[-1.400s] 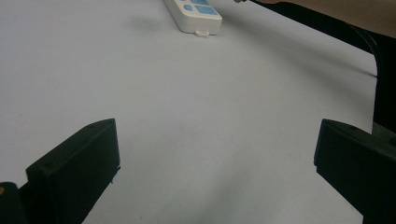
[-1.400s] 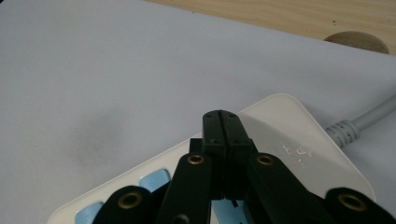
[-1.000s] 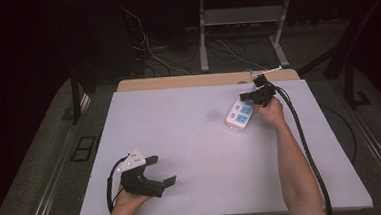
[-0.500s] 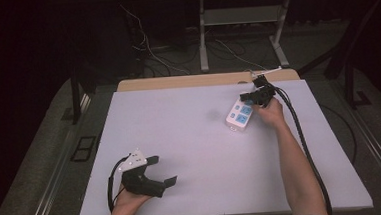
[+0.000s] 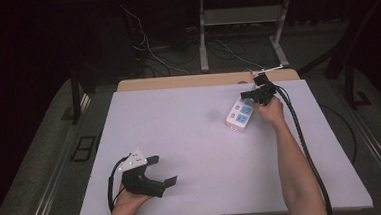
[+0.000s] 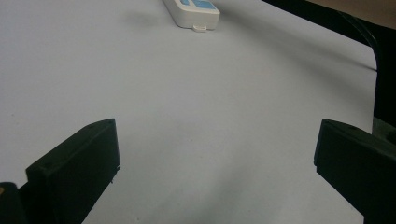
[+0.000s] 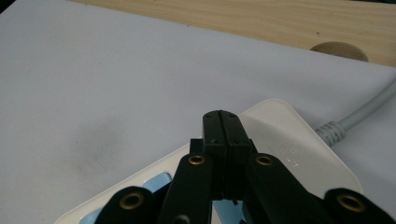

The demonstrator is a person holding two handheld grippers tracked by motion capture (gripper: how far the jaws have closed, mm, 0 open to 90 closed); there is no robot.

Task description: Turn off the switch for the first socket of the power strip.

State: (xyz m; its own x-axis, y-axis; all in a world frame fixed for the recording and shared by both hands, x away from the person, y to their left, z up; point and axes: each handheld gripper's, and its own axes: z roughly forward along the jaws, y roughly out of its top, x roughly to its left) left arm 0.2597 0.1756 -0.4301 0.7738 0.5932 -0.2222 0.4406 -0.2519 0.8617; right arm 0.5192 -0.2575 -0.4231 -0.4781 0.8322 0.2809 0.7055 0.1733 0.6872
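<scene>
A white power strip (image 5: 238,116) with blue sockets lies at the back right of the white table (image 5: 195,137); its grey cable (image 7: 359,116) leaves the far end. My right gripper (image 5: 246,95) is shut with nothing between its jaws, and its tips (image 7: 222,117) are over the strip (image 7: 280,135) near the cable end. Whether they touch it I cannot tell. My left gripper (image 5: 165,170) rests at the front left, open and holding nothing. In the left gripper view its jaws (image 6: 217,154) stand wide apart, with the strip (image 6: 194,11) far ahead.
A wooden board (image 5: 202,80) runs along the table's back edge. The right gripper's black cable (image 5: 300,136) trails beside the forearm to the front edge. On the floor behind are cables and a metal stand (image 5: 239,39).
</scene>
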